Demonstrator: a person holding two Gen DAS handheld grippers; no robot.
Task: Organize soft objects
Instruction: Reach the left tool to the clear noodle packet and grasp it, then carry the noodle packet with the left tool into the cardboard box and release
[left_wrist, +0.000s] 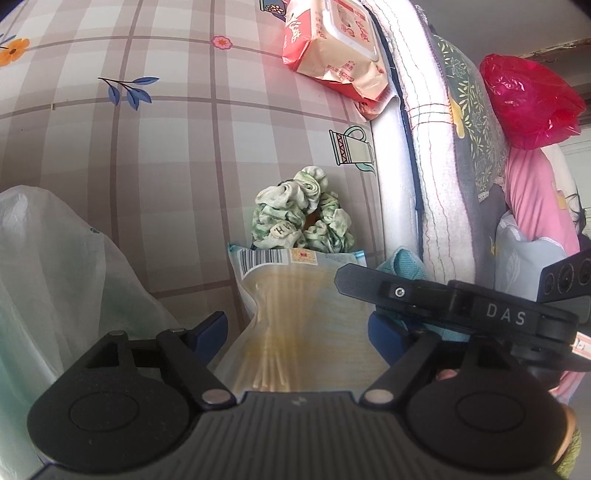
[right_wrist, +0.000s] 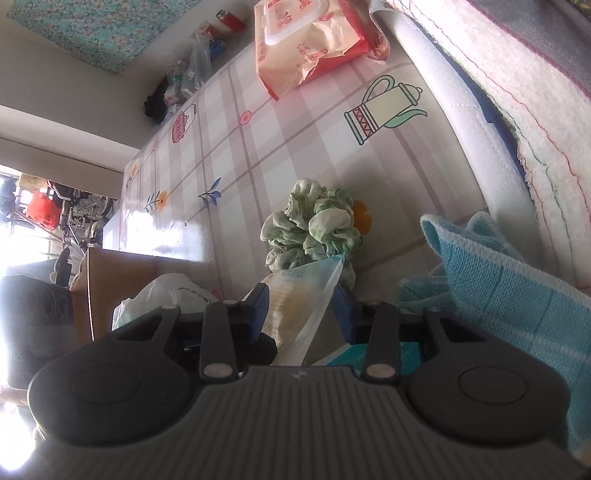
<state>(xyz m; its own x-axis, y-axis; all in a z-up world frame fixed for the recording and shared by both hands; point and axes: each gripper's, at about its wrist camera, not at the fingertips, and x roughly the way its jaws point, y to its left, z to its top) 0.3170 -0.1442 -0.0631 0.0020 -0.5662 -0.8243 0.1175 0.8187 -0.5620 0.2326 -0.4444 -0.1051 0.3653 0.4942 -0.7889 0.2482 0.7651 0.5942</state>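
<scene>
Left gripper (left_wrist: 295, 332): spread wide, blue pads either side of the clear packet (left_wrist: 303, 317) of thin sticks, not pinching it.
Right gripper (right_wrist: 301, 308): jaws parted too, the packet's edge standing between the pads; no firm squeeze visible.
Where the soft things are: green scrunchie (left_wrist: 304, 212) lies on the checked tablecloth (left_wrist: 147, 155), touching the packet's far end; blue towel (right_wrist: 498, 277) is bunched just beside the right gripper, against the mattress edge (right_wrist: 461, 122).
Doing it well: I'd clear the packet aside first, then close on the scrunchie's bulk, not a single frill, so it lifts whole.
Containers: white plastic bag (left_wrist: 55, 277) sits at the left, contents hidden; cardboard box (right_wrist: 110, 280) behind it, inside unseen.
Wipes pack (left_wrist: 332, 44): far end of the cloth, lid down.
</scene>
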